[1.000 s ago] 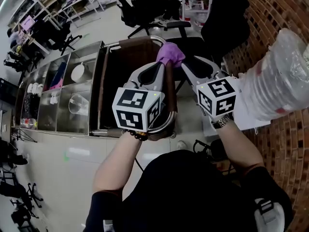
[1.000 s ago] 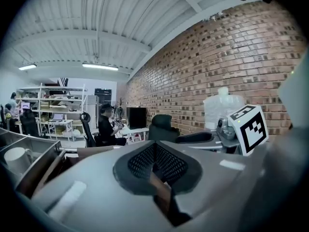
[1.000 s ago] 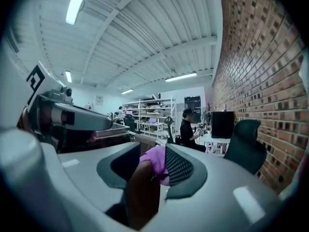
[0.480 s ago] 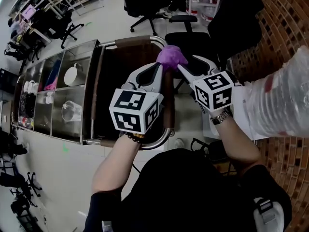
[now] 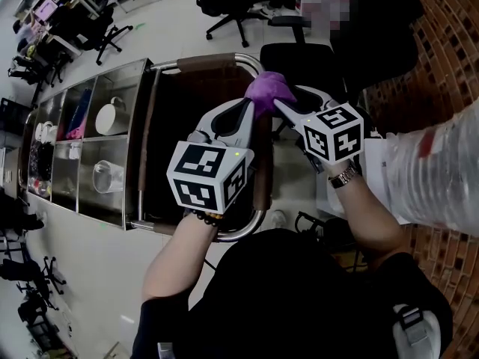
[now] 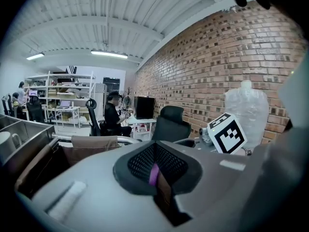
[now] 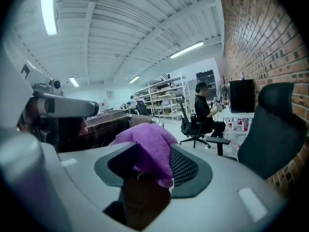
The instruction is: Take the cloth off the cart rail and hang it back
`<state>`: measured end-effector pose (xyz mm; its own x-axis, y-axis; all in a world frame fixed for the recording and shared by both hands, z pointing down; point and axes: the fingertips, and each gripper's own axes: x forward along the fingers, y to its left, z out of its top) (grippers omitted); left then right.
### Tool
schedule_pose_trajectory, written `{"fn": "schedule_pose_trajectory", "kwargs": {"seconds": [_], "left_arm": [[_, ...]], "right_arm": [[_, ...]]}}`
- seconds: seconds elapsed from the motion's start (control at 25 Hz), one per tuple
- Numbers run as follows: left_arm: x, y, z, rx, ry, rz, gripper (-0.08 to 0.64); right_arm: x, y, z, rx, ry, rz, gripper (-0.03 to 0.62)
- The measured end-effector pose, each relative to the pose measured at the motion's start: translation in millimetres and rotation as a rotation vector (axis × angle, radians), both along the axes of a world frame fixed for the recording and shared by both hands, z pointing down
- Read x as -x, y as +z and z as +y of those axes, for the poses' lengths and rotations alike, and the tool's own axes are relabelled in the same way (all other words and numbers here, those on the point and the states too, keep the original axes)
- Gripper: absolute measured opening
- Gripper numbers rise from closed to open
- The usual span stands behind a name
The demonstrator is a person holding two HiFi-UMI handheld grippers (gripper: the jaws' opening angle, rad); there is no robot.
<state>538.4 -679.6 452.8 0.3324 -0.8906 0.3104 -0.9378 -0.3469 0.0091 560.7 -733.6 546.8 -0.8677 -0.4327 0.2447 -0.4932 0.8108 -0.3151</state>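
A purple cloth (image 5: 268,90) is bunched over the brown padded cart rail (image 5: 261,163), at its far end. My left gripper (image 5: 252,105) comes in from the left and is shut on a thin edge of the cloth (image 6: 153,174), which shows as a purple sliver between the pads. From the right, my right gripper (image 5: 278,105) holds its jaws wide. They have just been opening. The cloth (image 7: 145,146) lies heaped between them, over the brown rail (image 7: 145,199), and its pads do not squeeze it.
The steel cart (image 5: 142,118) holds bins with a white bowl (image 5: 111,116) and a clear cup (image 5: 105,176). Black office chairs (image 5: 299,54) stand beyond the rail. A brick wall (image 5: 441,21) and a plastic-wrapped bundle (image 5: 441,170) are at the right. A person sits at a desk (image 6: 114,114).
Both grippers have sunk a little with the cloth toward the rail. The right gripper's marker cube has rolled. The cloth stays bunched between the two grippers.
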Motion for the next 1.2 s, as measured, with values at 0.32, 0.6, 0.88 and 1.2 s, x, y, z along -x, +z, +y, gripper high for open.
{"fn": "schedule_pose_trajectory", "kwargs": {"seconds": [0.32,0.6,0.88,1.2], "left_arm": [[1.6,-0.3,0.3,0.001,-0.005,-0.004,-0.015],[4.4,-12.1,16.0,-0.027,-0.017,-0.006,-0.015],[10.0,-29.7,43.9,-0.061,-0.035,-0.006,-0.015],[16.8,-43.0,93.4,-0.123,-0.058,-0.006,-0.015]], "right_arm": [[3.5,-8.4,3.6,-0.033,0.003,0.000,0.044],[0.2,-48.4,20.9,-0.135,0.024,-0.027,0.038],[3.2,-93.9,53.5,-0.247,0.017,-0.041,0.037],[6.8,-142.5,109.4,-0.414,0.012,-0.065,0.035]]}}
